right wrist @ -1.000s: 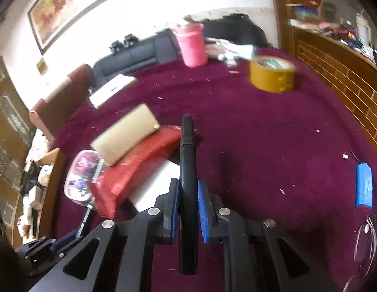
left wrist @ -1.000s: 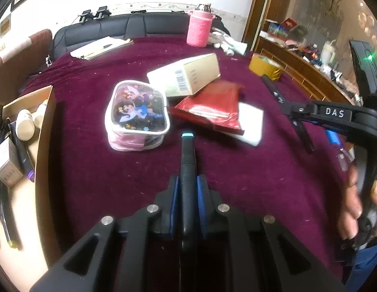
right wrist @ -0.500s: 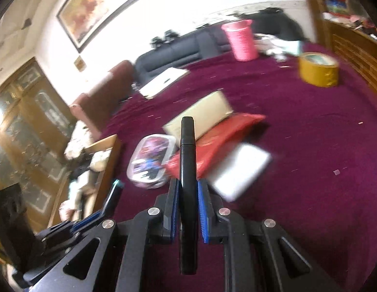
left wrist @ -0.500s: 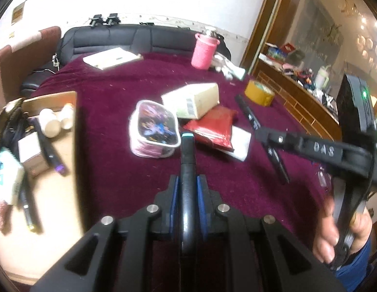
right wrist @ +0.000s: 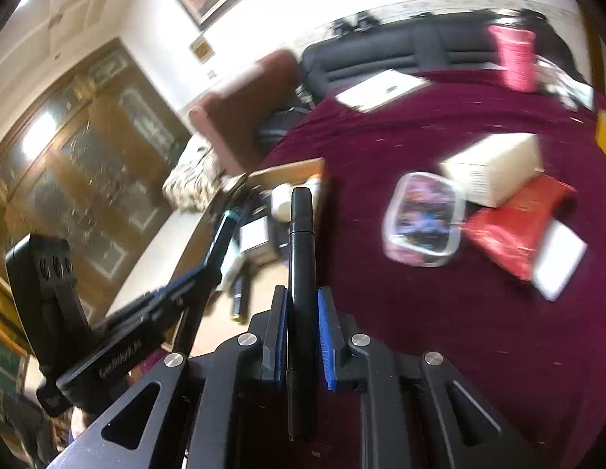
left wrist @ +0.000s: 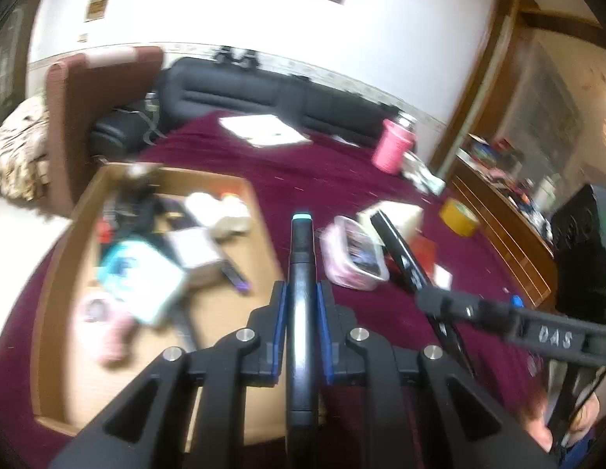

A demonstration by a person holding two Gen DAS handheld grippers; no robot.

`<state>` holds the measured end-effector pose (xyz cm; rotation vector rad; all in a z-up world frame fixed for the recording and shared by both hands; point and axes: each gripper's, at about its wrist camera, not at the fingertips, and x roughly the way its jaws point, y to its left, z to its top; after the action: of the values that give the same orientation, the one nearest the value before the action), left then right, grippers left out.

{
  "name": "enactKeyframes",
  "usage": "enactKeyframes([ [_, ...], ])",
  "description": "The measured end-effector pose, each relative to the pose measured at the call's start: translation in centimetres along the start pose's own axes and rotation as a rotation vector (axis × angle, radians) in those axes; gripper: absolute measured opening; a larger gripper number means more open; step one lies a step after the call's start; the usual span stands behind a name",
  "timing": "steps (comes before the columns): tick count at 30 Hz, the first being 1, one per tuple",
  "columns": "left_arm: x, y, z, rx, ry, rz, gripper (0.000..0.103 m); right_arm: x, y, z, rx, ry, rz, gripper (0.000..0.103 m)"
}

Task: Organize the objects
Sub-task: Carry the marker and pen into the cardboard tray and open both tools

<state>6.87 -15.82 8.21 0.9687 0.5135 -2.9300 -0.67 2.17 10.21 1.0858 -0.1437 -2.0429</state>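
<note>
Markers fill both my claws: left claw (left wrist: 301,293) clamps a teal-tipped marker (left wrist: 301,258), right claw (right wrist: 301,312) a black marker (right wrist: 301,250), beside the cardboard box (left wrist: 60,258).

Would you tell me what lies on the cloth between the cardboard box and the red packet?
The clear cartoon-printed pouch lies between the cardboard box and the red packet, with bare maroon cloth either side of it; the right wrist view shows this best.

tablecloth (left wrist: 342,164): matt maroon cloth | box (left wrist: 263,211): plain brown cardboard | pouch (right wrist: 424,219): glossy clear plastic | sofa (left wrist: 263,93): black leather
</note>
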Motion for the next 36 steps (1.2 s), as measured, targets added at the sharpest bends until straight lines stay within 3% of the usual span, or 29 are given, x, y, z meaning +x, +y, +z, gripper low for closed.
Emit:
enactKeyframes([
  [6,-1.6,6.3,0.4,-0.102,-0.035,0.097,0.015,5.5,4.2,-0.3,-0.071,0.084,0.009,0.017],
  [13,-1.8,11.1,0.0,-0.179,-0.029,0.176,0.015,10.2,5.5,-1.0,-0.101,0.176,0.001,0.017],
  [22,-0.6,12.9,-0.7,-0.21,-0.001,0.209,0.015,12.6,6.5,-1.2,-0.148,0.194,-0.04,0.017],
  [36,0.2,13.9,-1.2,-0.214,0.028,0.268,0.015,13.4,6.4,-1.5,-0.136,0.219,-0.016,0.018],
])
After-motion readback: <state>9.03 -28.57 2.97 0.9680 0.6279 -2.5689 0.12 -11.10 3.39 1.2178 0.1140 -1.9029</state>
